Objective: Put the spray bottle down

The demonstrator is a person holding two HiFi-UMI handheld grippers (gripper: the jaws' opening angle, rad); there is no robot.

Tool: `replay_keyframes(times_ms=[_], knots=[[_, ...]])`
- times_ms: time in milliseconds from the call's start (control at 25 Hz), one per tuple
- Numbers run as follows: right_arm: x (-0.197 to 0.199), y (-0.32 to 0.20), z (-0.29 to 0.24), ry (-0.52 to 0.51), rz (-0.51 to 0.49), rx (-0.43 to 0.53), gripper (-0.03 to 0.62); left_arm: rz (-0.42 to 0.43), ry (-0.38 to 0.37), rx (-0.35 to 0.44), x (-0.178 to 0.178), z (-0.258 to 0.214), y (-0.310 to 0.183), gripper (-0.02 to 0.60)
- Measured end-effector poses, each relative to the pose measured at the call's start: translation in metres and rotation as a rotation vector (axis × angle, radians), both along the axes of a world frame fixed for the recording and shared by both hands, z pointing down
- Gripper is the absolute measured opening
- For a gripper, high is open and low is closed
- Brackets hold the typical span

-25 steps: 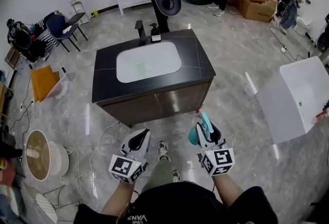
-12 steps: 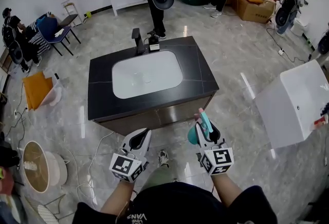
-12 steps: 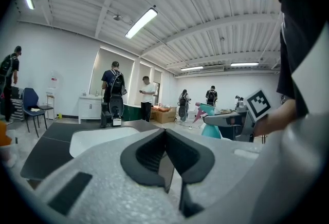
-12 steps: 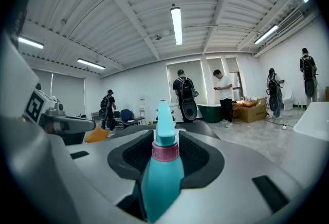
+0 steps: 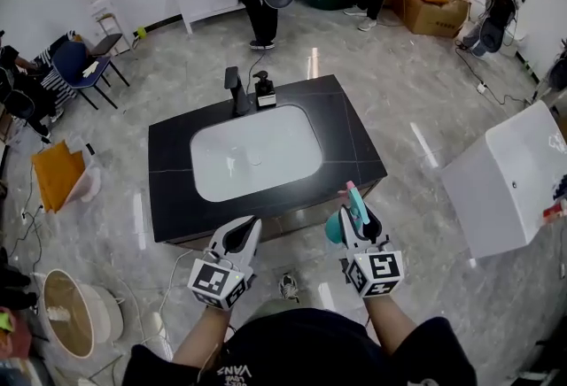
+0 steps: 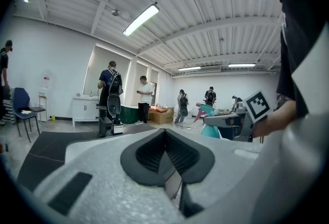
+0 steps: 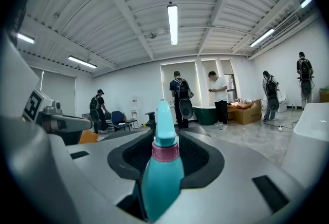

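A teal spray bottle [image 5: 338,223] with a pink collar stands upright between the jaws of my right gripper [image 5: 354,214], which is shut on its body [image 7: 162,169]. Its nozzle [image 7: 163,120] points up and away. My left gripper [image 5: 241,238] hangs beside it on the left, shut and holding nothing [image 6: 167,159]. Both grippers hover at the near edge of a black counter [image 5: 354,141] with a white basin [image 5: 257,152] set into it. The left gripper view also shows the bottle [image 6: 208,121] off to the right.
A black faucet [image 5: 235,90] and a soap dispenser [image 5: 264,90] stand at the counter's far edge. A white tub [image 5: 514,181] sits to the right. Several people stand at the back, chairs [image 5: 75,65] at the left, a round basket [image 5: 66,300] at the lower left.
Both grippers have moved forward together, and the counter now lies right in front of them. The bottle stays clamped in the right gripper.
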State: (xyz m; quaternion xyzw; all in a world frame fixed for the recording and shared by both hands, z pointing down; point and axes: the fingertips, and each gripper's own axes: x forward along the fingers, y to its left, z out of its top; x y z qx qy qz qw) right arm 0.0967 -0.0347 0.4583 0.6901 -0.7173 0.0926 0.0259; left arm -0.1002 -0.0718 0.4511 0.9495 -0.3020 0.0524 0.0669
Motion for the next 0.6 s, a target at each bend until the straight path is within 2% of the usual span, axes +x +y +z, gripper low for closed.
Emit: replay_keyframes(times_ms=[400, 600], knots=[[0.022, -0.037, -0.002, 0.008, 0.095, 0.01, 0.155, 0.055, 0.007, -0.012, 0.003, 0.005, -0.039, 0.011], [0.034, -0.057, -0.001, 0.015, 0.1, 0.018, 0.155, 0.046, 0.004, -0.02, 0.011, 0.011, -0.055, 0.011]])
